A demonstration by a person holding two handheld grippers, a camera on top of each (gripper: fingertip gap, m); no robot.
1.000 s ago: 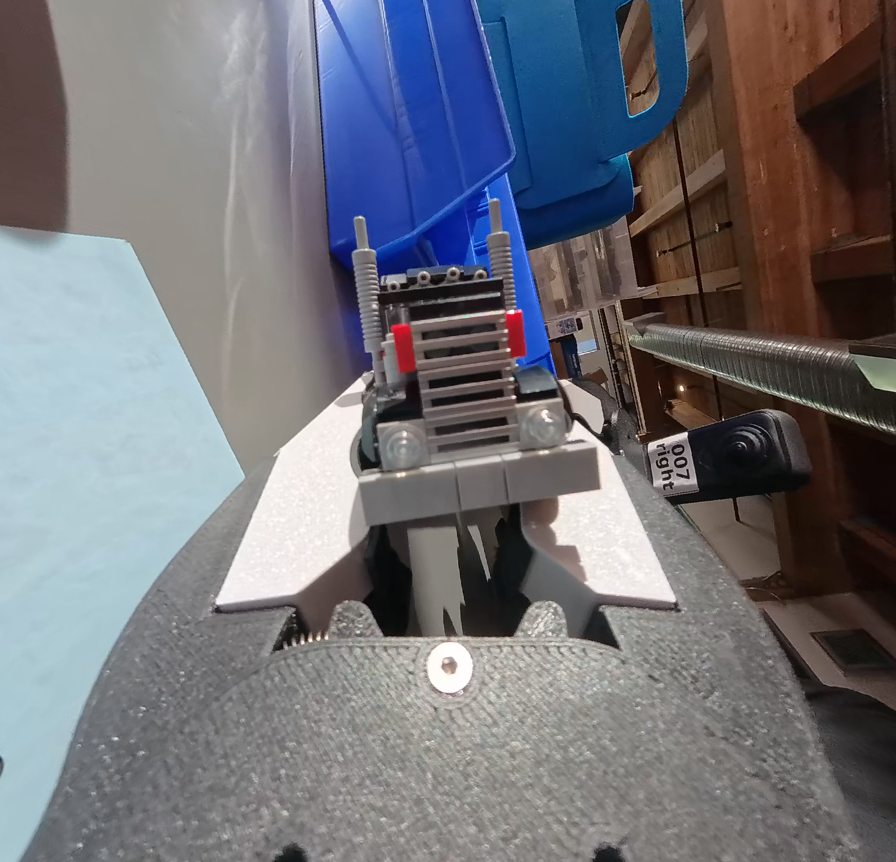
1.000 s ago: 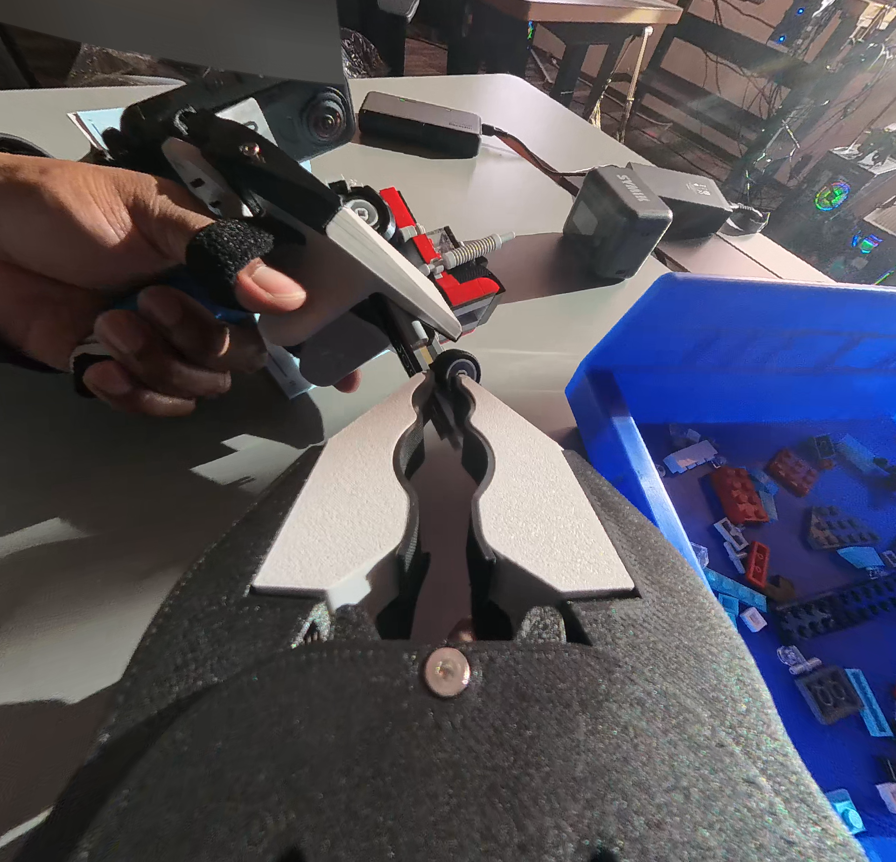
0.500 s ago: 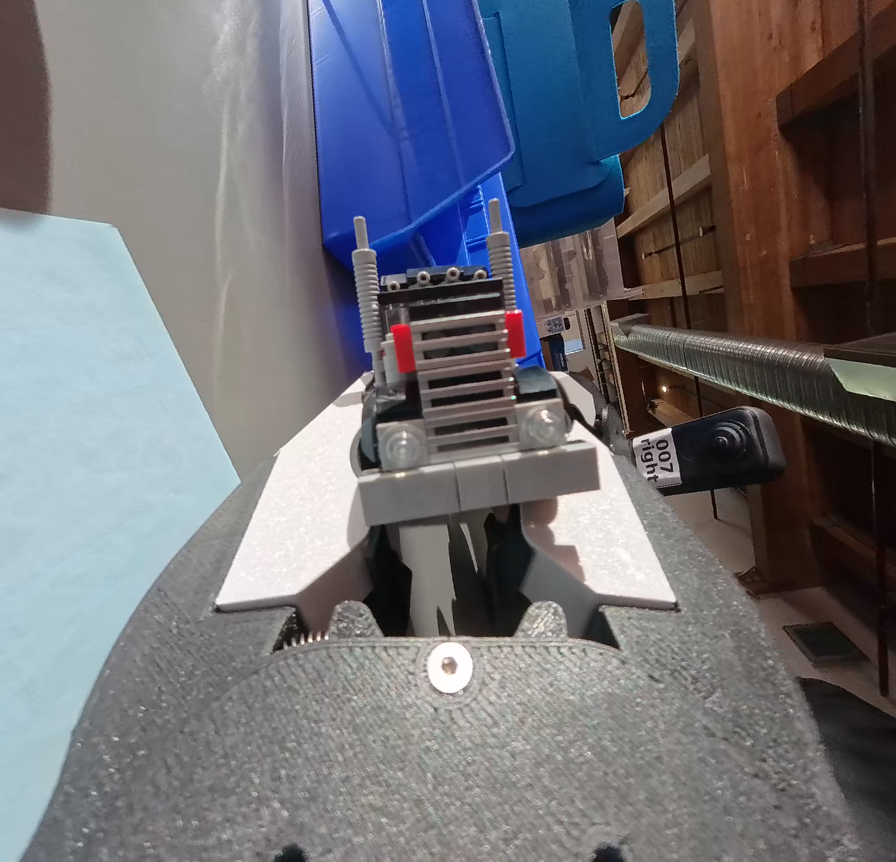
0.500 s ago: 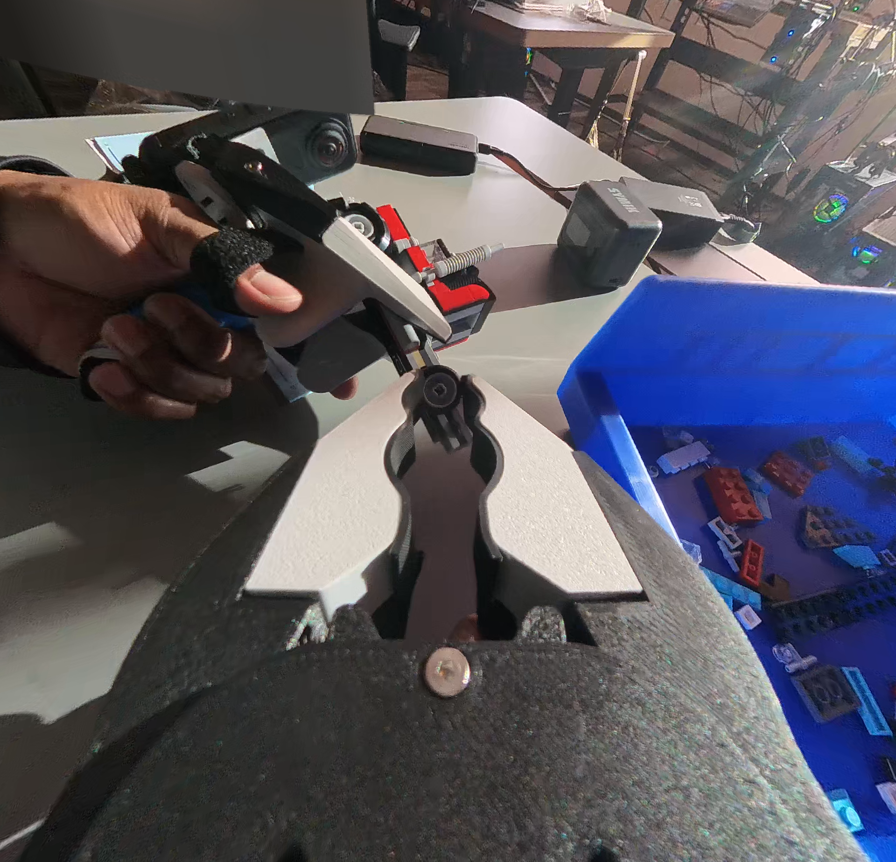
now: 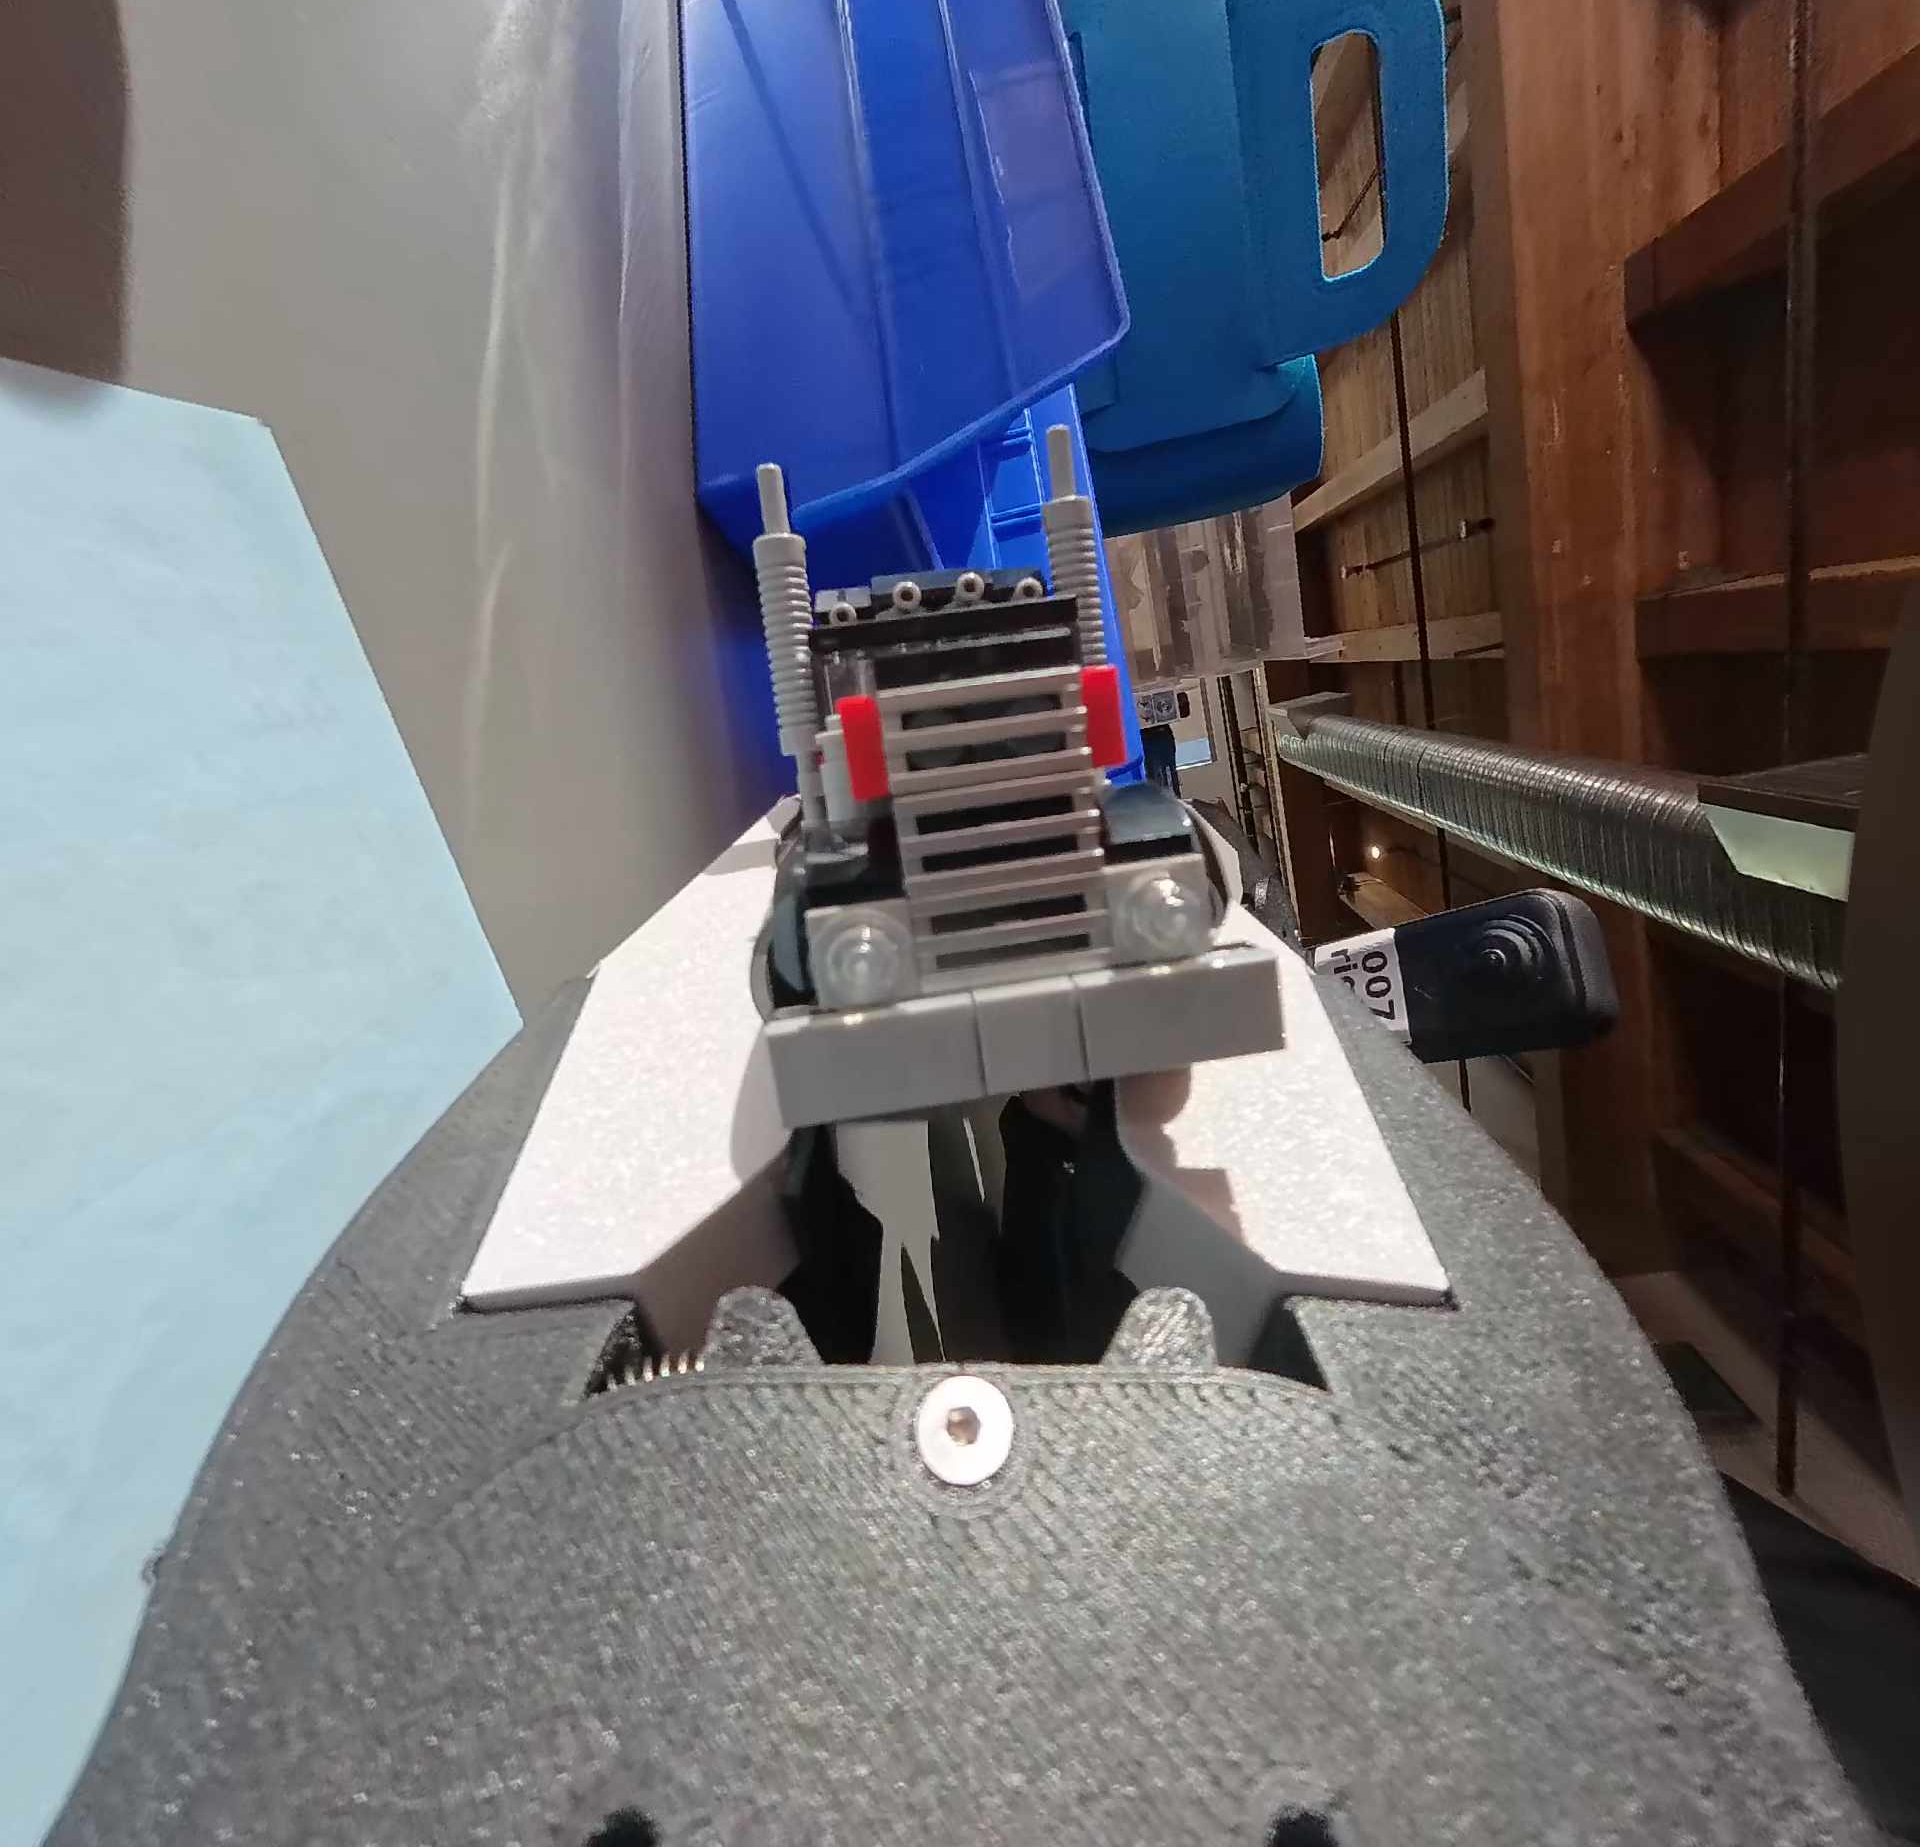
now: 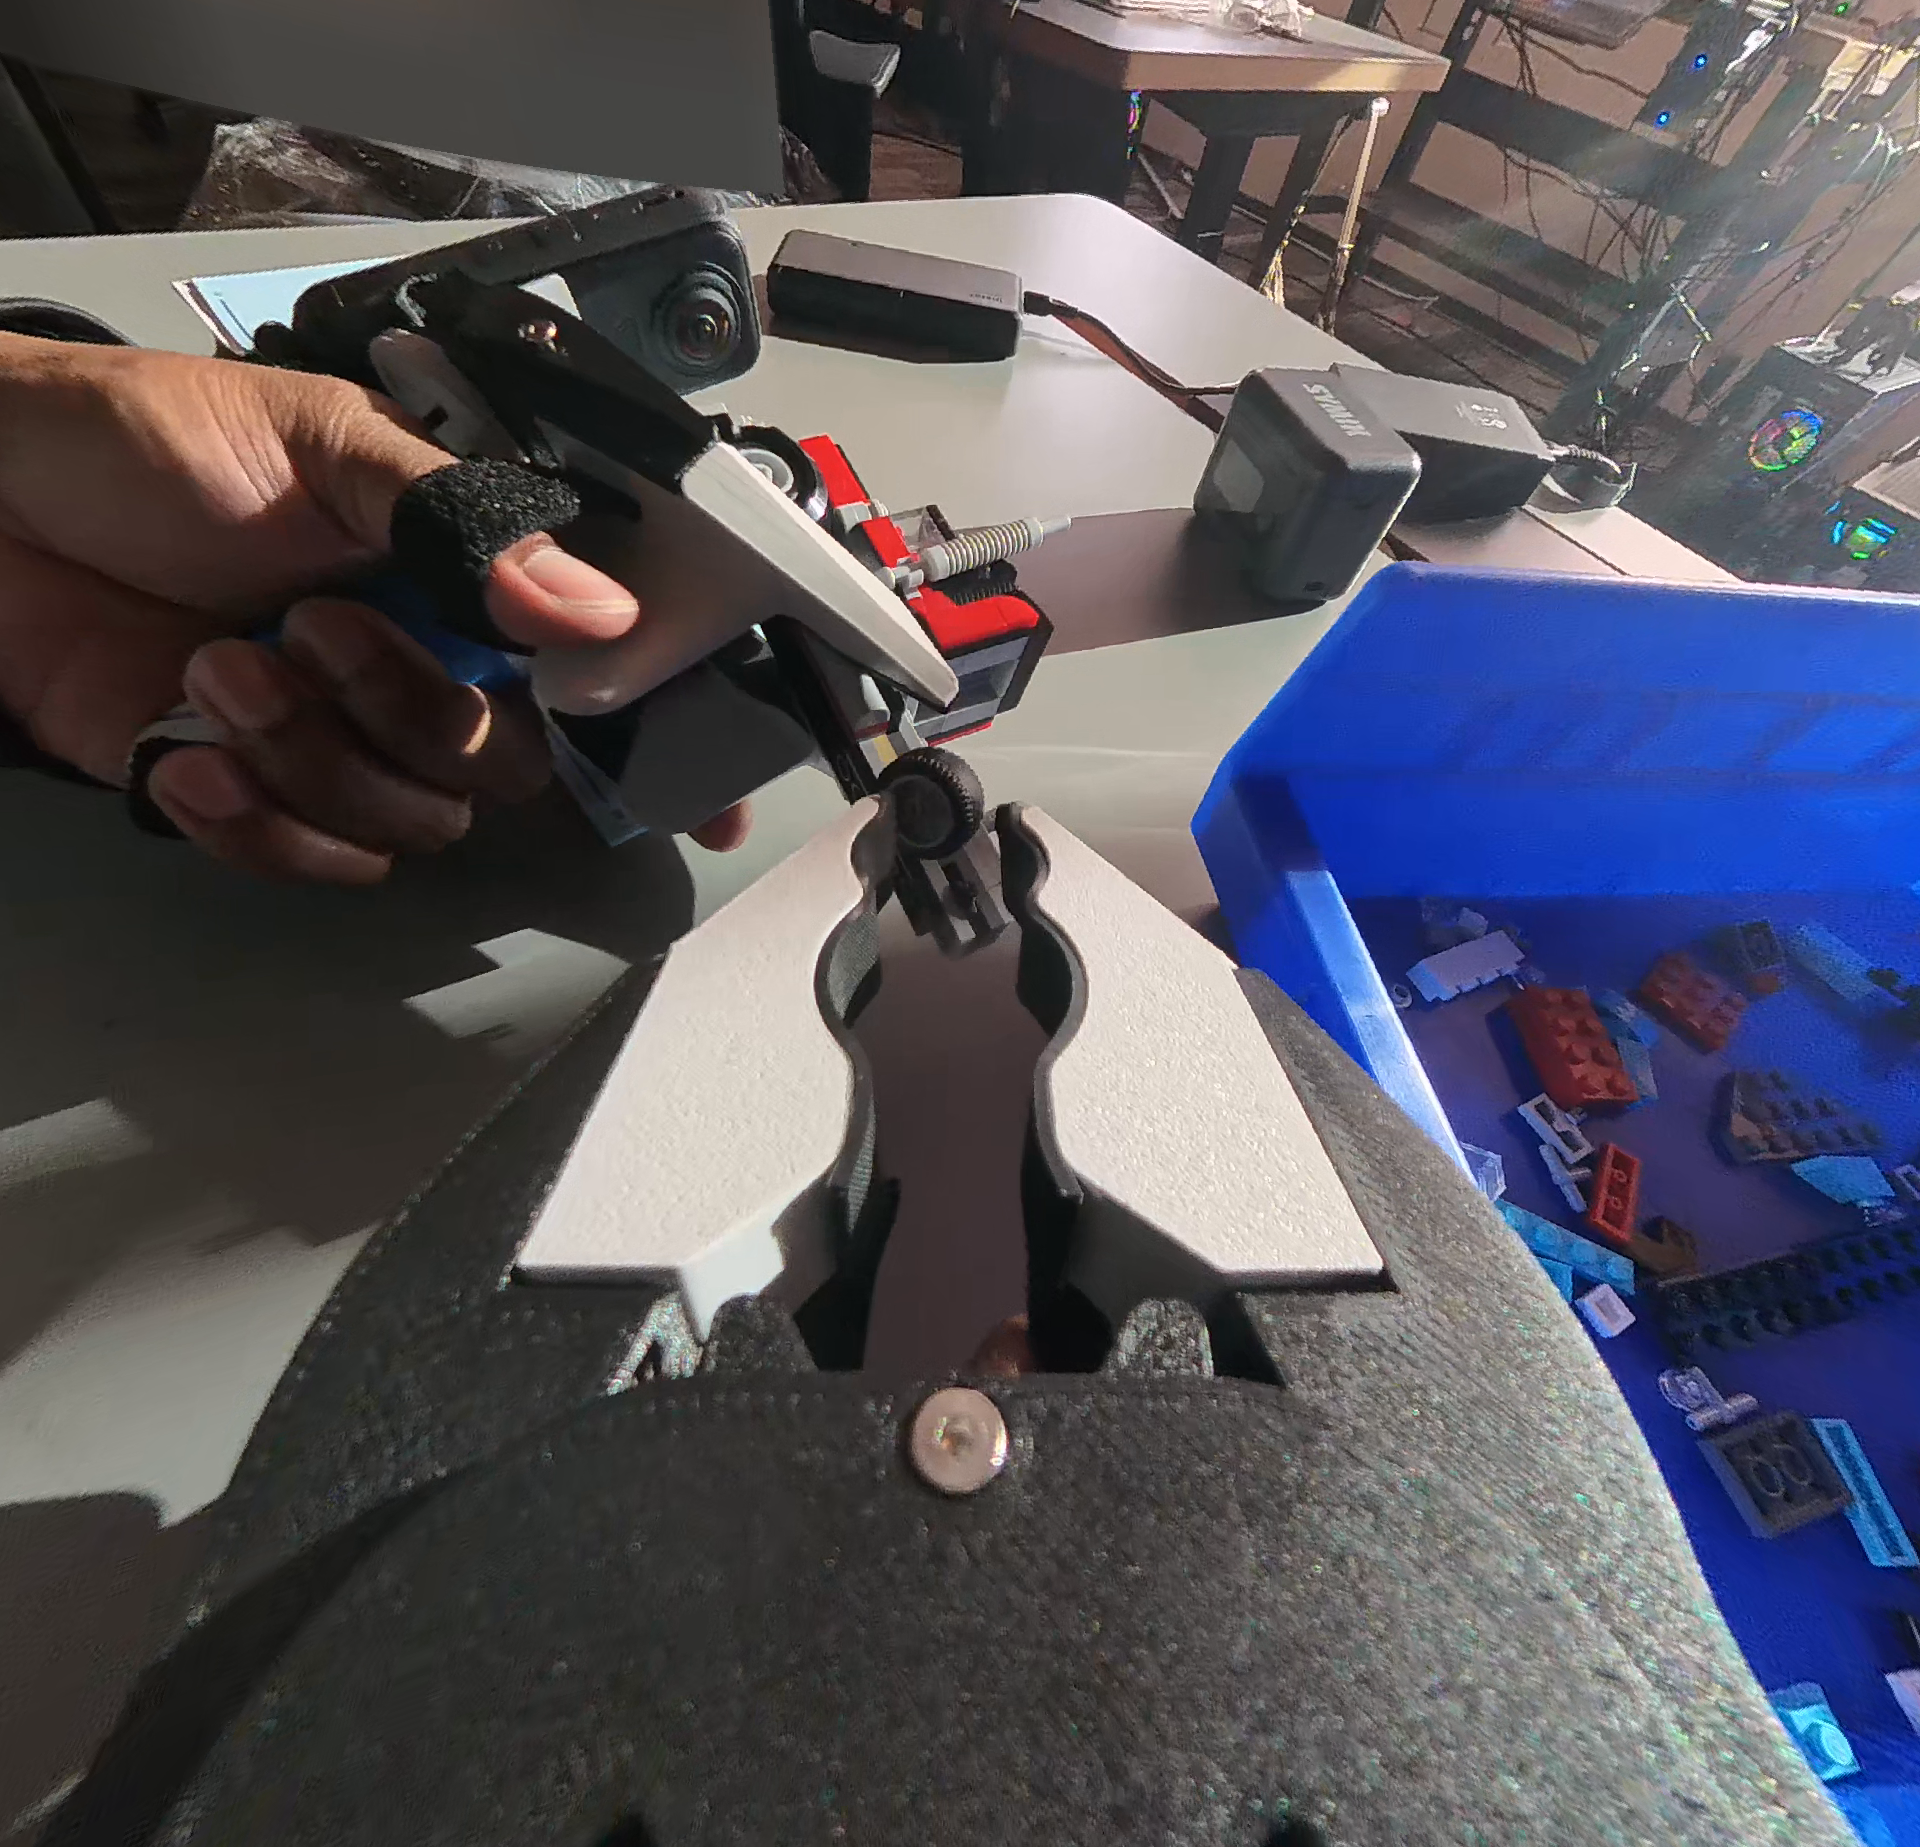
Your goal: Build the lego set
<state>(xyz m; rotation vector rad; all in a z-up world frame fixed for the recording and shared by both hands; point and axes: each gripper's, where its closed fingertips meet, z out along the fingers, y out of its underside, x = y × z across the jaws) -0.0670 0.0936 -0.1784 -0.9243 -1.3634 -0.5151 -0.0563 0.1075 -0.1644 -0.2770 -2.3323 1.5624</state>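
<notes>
My left gripper (image 5: 997, 862) is shut on a lego truck (image 5: 1023, 1028) with a grey grille, red lights and two exhaust stacks. It shows from the side in the right wrist view (image 6: 966, 613), held above the table by a hand (image 6: 208, 571). A small black wheel (image 6: 930, 810) on a dark axle piece (image 6: 951, 909) sits against the truck's underside. My right gripper (image 6: 935, 841) is slightly open, its jaws on either side of the wheel piece with a small gap on the right side.
A blue bin (image 6: 1558, 717) of loose bricks (image 6: 1569, 1049) stands right of my right gripper; it also shows in the left wrist view (image 5: 883, 239). Black power adapters (image 6: 1299, 478) and a cable lie at the back of the grey table (image 6: 1091, 426). A light blue sheet (image 5: 156, 862) is at left. Less than 4 cm separates the two grippers' tips.
My right gripper's jaws have spread a little around the wheel piece, which now faces the camera under the truck. The left gripper and truck shifted slightly upward in the right wrist view.
</notes>
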